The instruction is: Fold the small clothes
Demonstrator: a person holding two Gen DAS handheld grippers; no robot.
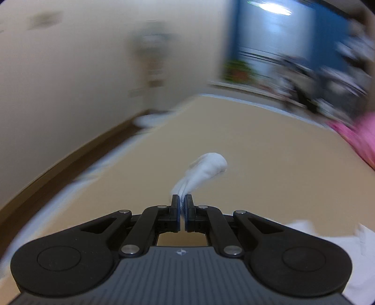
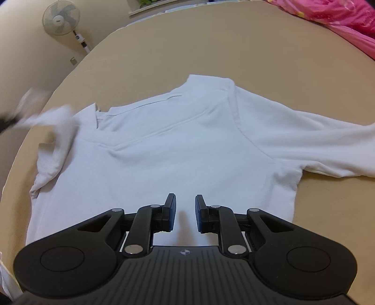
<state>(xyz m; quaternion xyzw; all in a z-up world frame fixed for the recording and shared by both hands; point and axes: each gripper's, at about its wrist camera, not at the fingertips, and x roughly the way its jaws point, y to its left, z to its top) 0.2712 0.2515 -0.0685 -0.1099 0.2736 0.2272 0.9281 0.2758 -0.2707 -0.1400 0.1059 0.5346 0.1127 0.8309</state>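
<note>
At far left of the scene, our left gripper (image 1: 182,199) is pinched on the cuff of the white sleeve (image 1: 204,171), its jaws pressed nearly together with cloth bunched between them; the left wrist view is smeared, so the room behind it cannot be read in detail. In the right wrist view the same sleeve (image 2: 54,122) appears raised and blurred at the shirt's left edge, partly doubled over the shoulder. Moving toward the centre, the white long-sleeved shirt (image 2: 164,145) lies spread flat on the tan table (image 2: 234,42), collar pointing away from us and hem nearest the camera, its body smooth and unfolded. Our right gripper (image 2: 185,206) hovers low over the hem region with jaws spread and nothing between them; whether the fingertips touch the cloth we cannot tell. At right, the other sleeve (image 2: 328,145) extends straight out across the table, fully unfolded, and a pink fabric (image 2: 346,21) lies at the far right corner, apart from the shirt. We judge the task to be at an early stage: the first sleeve fold appears to be in hand, while the right sleeve and the body folds remain to be done.
</note>
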